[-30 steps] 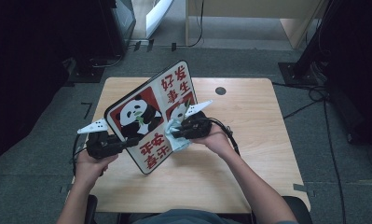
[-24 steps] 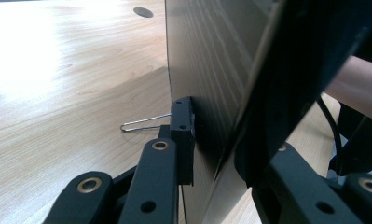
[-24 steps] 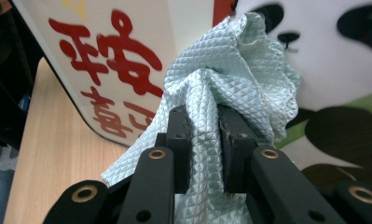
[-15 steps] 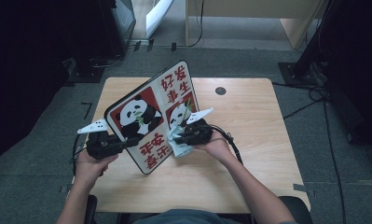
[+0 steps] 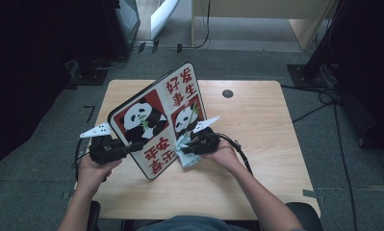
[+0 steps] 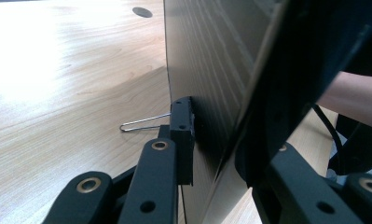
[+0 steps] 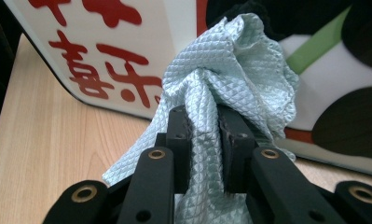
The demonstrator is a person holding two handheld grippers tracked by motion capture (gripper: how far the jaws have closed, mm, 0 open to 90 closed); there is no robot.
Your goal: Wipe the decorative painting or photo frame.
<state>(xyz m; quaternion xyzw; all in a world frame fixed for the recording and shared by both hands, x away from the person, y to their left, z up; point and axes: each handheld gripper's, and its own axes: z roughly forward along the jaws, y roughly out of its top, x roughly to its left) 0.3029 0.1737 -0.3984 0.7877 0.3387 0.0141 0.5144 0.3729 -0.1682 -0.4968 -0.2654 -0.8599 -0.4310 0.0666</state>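
Board point(image 5: 157, 120) looks stiff, thin and light, best gripped at its left edge, where left gripper point(image 6: 207, 154) pinches it. Right gripper point(image 7: 204, 144) clamps soft, limp cloth point(image 7: 230, 74) against its printed face.

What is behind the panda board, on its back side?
The left gripper view shows the board's plain back, a metal wire loop on the table beside it, and a gripper finger against it. The rest behind it is hidden.

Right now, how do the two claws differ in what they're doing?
The left claw grips the panda board's edge, propping it tilted on the table; the right claw pinches a pale blue cloth against the board's printed face. Both are shut.
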